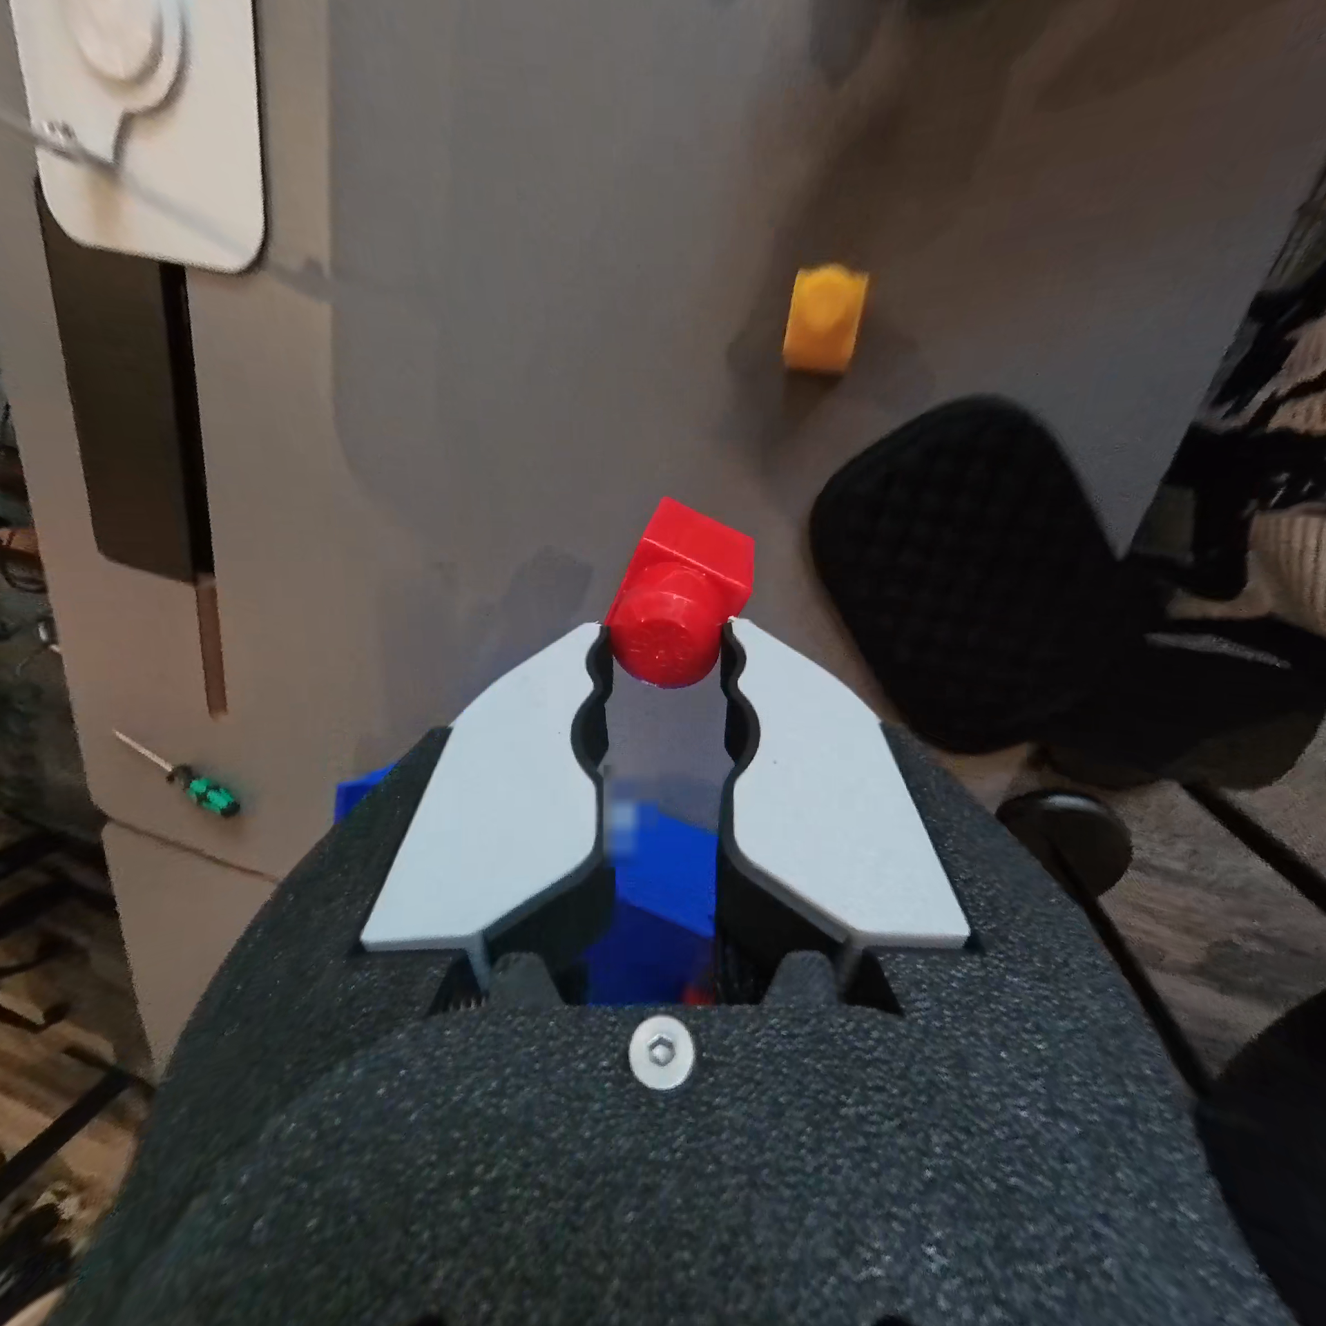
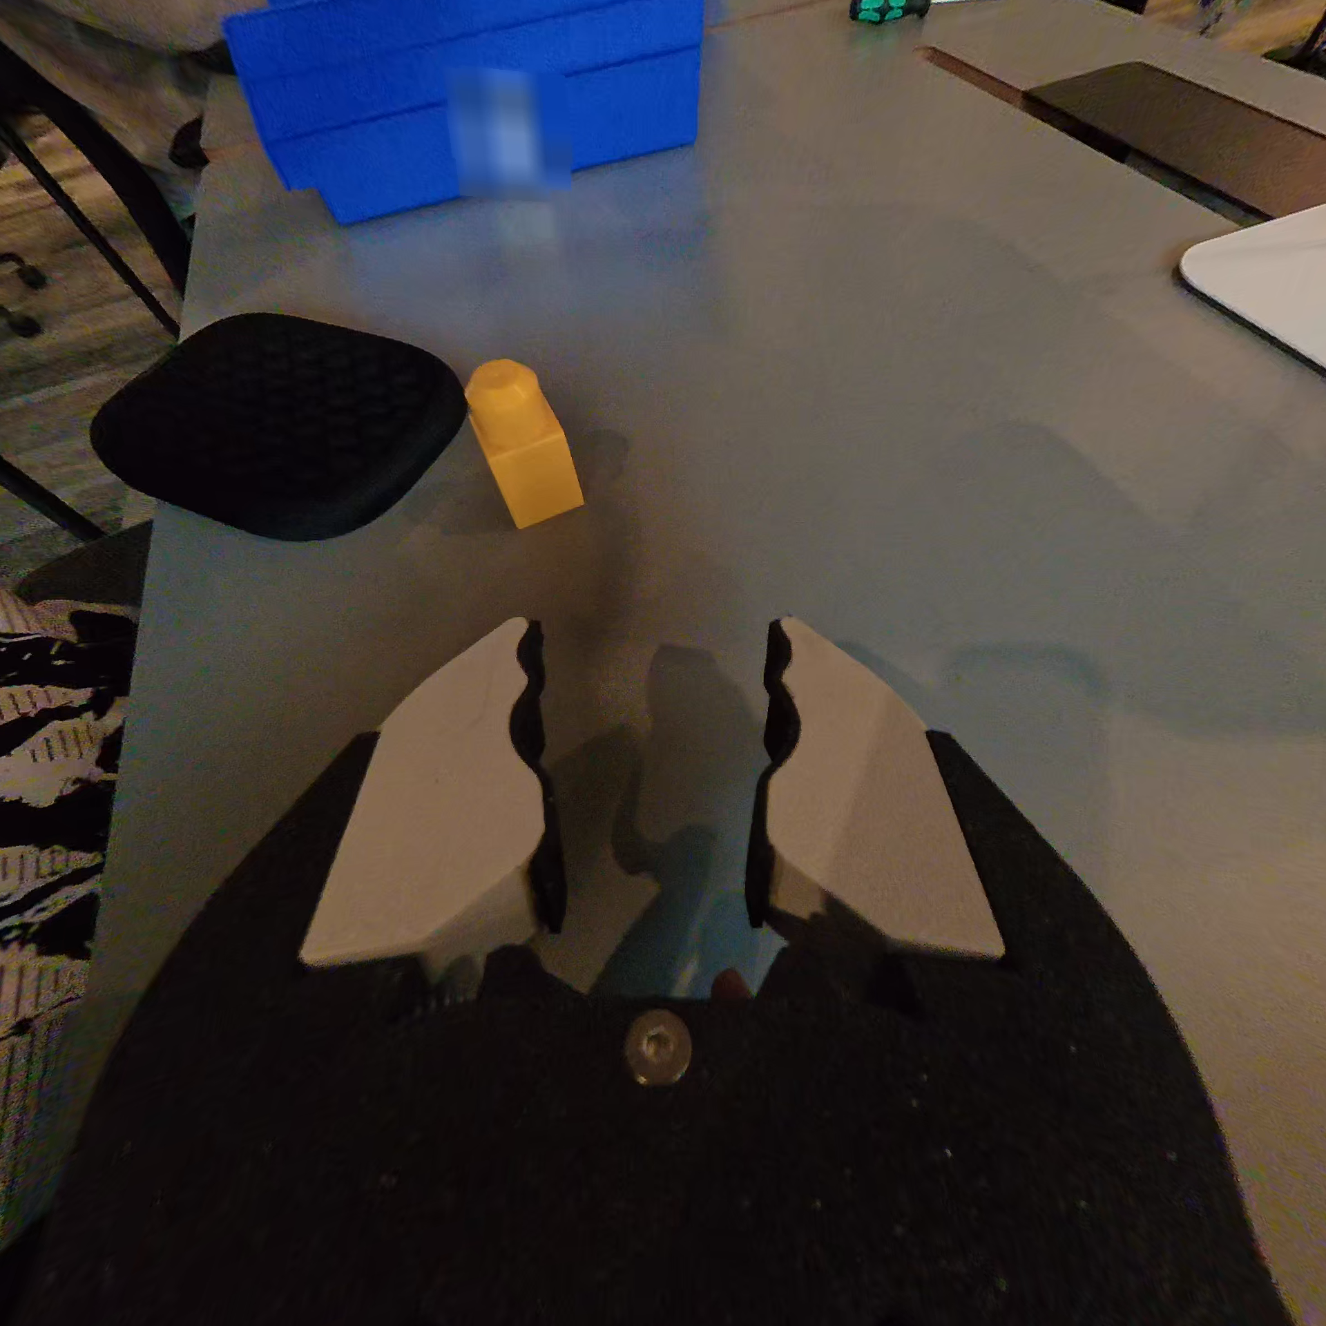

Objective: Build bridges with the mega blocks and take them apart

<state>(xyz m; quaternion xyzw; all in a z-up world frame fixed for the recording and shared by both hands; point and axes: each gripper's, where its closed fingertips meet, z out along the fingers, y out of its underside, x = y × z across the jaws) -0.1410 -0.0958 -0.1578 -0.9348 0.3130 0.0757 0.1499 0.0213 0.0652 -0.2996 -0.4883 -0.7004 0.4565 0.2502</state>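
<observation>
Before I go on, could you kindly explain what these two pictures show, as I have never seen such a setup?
There is no robot arm here: a person holds a two-finger gripper in each hand, and each gripper carries a camera that looks forward along its fingers. One picture is from the left gripper, which is shut on a red block, pinching its round stud. The other is from the right gripper, which is open and holds nothing. Both are over a grey table. On it a yellow block lies beside a black pad. Farther back are a blue bin, a white board and a green-handled screwdriver.
</observation>
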